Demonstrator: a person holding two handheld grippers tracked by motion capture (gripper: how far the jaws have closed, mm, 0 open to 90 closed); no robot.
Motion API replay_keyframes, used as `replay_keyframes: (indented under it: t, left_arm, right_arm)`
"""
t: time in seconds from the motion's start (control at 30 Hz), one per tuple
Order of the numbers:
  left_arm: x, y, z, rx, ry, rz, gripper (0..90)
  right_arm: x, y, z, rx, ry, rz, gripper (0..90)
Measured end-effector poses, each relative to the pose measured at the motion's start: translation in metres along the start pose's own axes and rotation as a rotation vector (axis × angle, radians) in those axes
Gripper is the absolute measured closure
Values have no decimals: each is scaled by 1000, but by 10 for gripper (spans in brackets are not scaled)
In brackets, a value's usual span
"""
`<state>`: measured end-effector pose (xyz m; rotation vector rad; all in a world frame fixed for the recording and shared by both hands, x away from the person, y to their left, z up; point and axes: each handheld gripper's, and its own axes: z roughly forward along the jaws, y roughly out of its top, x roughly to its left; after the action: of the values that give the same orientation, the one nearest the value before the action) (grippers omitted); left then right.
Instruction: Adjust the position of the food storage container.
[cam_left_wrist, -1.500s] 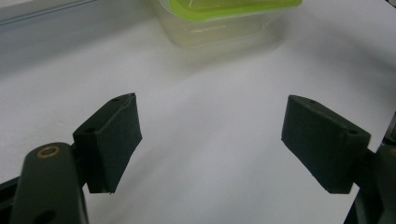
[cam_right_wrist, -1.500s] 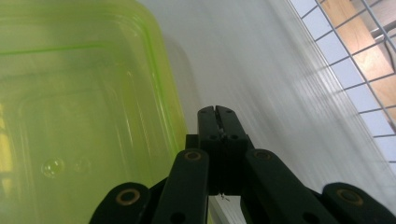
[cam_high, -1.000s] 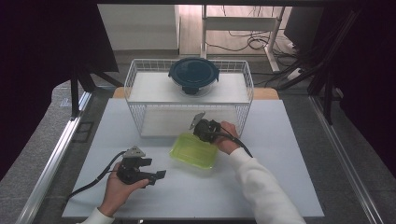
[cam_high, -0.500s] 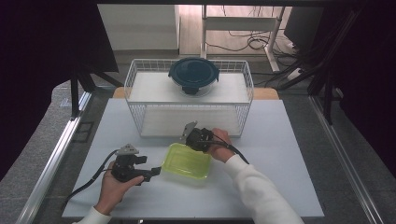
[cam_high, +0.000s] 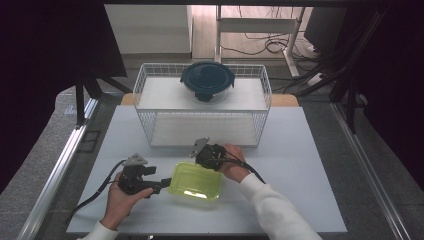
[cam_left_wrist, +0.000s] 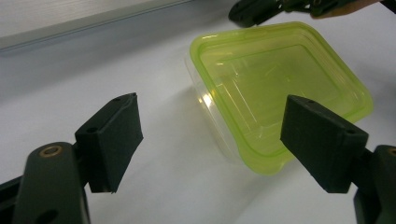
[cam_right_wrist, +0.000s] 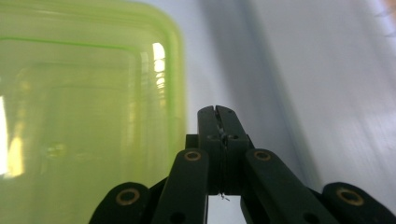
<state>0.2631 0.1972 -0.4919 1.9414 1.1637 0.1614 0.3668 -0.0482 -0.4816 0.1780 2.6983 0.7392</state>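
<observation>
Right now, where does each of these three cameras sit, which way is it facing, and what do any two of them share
High view: above the person's side, looking forward and down on the white table; both forearms, left gripper, right gripper.
Left gripper view: rides the left gripper, jaws wide apart, facing the green container.
Right gripper view: rides the right gripper, jaws closed, beside the container's edge.
Shared: the green container appears in all three; the left gripper view also catches the right gripper beyond it.
</observation>
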Motion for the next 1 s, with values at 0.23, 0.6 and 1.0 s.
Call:
replay_keyframes:
  t: [0.23, 0.6, 1.0]
  left_arm:
    - [1, 0, 1, 2, 12, 7, 199]
    - [0, -1, 0, 3, 17, 0, 200]
    - [0, -1, 0, 4, 26, 2, 201]
  right_arm:
    - [-3, -19, -40, -95, -33, 148, 893]
    - [38, -55, -95, -220, 63, 284, 893]
    - [86, -70, -81, -168, 197, 281, 893]
